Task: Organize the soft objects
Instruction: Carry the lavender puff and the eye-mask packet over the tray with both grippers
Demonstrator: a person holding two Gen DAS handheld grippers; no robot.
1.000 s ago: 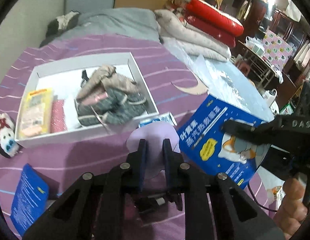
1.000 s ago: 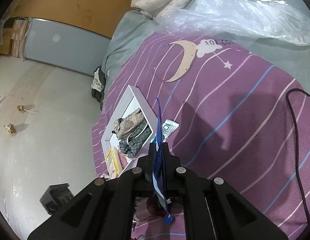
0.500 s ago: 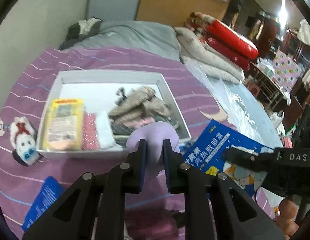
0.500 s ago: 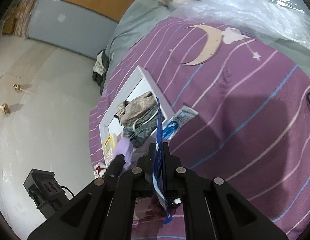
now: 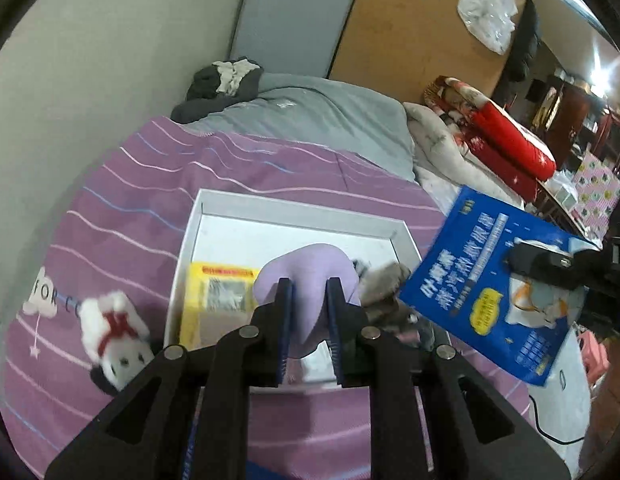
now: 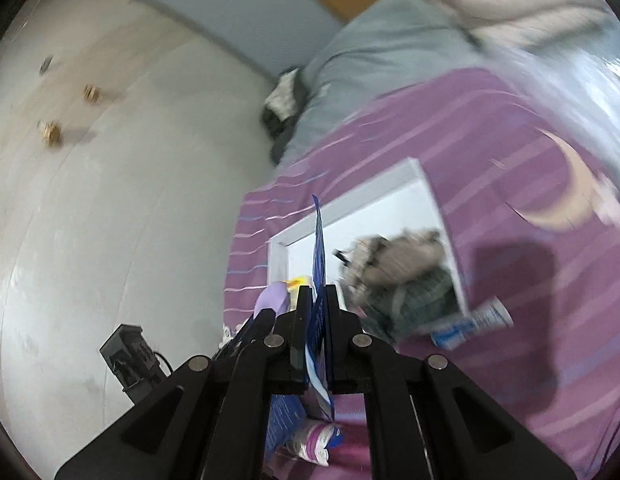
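**Two soft items in carry over the white tray; placement not yet made**

Step in hand: both items are held above the bed, in transit to the white tray [image 5: 293, 214], which sits on the purple striped bedcover [image 5: 121, 216]. Neither item has been released.

Left hand-held gripper [image 5: 307, 292]: jaws narrowly apart and clamped on a lilac soft pad [image 5: 310, 264], which bulges out past the fingertips. In the left wrist view the pad hangs over the near middle of the tray, between a yellow packet [image 5: 219, 292] and a bundle of folded clothing [image 6: 398, 268], both already inside.

Right hand-held gripper [image 6: 318, 292]: jaws fully closed on a flat blue pouch [image 5: 494, 284], pinched by one edge. The pouch is in the air at the tray's right side, above the clothing.

Outside the tray: a small white plush toy [image 5: 113, 328] lies on the bedcover to its left; a blue-and-white tube [image 6: 474, 322] lies just beside its corner.

Assessment: free floor remains chiefly at the tray's far end. The next move calls for lowering the pad into a clear gap before opening, one item at a time. The pouch, being limp and edge-held, is likely to flop on release.
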